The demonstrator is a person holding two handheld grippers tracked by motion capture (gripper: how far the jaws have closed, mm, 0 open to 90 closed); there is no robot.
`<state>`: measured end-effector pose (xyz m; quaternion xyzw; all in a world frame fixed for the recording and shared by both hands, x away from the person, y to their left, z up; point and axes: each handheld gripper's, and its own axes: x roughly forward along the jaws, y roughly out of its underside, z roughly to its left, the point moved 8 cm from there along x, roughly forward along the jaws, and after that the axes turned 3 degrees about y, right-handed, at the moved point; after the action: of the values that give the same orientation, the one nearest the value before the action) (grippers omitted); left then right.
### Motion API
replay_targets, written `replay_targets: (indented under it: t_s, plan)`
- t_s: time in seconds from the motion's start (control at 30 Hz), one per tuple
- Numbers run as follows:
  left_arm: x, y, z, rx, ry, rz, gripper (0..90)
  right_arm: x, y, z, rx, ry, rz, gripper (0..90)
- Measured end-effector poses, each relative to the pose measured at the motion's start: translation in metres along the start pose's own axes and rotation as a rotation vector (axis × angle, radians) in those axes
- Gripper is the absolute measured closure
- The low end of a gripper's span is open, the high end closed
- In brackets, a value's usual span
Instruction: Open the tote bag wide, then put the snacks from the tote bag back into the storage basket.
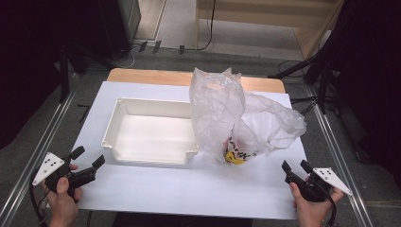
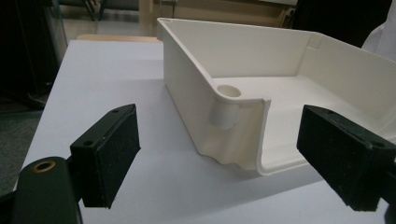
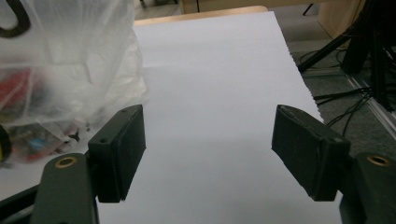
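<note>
A white plastic tray [image 1: 120, 118] lies on the white sheet [image 1: 189, 189], left of the middle. To its right stands a crumpled translucent plastic bag [image 1: 227, 109] with coloured packets [image 1: 236, 153] showing through its bottom. My left gripper [image 1: 88, 158] is held at the sheet's near left corner, open, nothing between its jaws. In the left gripper view the tray's near corner [image 2: 229, 107] lies just ahead of the open gripper [image 2: 238, 158]. My right gripper [image 1: 295, 167] is at the near right, open and empty. In the right gripper view the bag [image 3: 60, 74] sits ahead to the left of the gripper [image 3: 210, 149].
The sheet covers a wooden table [image 1: 156, 75] with metal rails [image 1: 340, 156] along both sides. Black stands and cables [image 1: 321, 75] crowd the floor at the right. Bare sheet [image 3: 219, 84] stretches ahead of the right gripper.
</note>
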<state>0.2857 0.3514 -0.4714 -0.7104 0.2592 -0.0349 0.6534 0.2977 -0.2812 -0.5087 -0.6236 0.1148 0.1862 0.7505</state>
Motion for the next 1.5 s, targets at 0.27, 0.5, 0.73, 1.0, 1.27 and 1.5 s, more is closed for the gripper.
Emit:
replay_targets:
  t_s: [0.27,0.5,0.73,1.0,1.27,1.5]
  plan:
    - [-0.006,-0.007,-0.004,0.000,-0.017,-0.022,13.9,-0.005,-0.018,0.023,-0.018,-0.054,-0.036,20.7]
    - [-0.007,-0.023,-0.019,-0.014,0.001,-0.053,12.9,-0.014,-0.047,0.043,-0.006,-0.129,-0.076,14.6]
    - [0.005,-0.038,-0.055,0.033,0.080,-0.034,11.8,-0.015,-0.068,0.072,-0.032,-0.192,-0.091,8.2]
    - [0.035,-0.051,-0.101,0.069,0.169,0.005,11.0,-0.011,-0.085,0.088,-0.081,-0.184,-0.093,0.1]
    - [0.064,-0.064,-0.137,0.084,0.239,0.035,11.0,-0.009,-0.097,0.098,-0.061,-0.199,-0.104,1.1]
    - [0.092,-0.081,-0.170,0.096,0.291,0.043,11.1,-0.006,-0.102,0.107,-0.059,-0.226,-0.129,38.0]
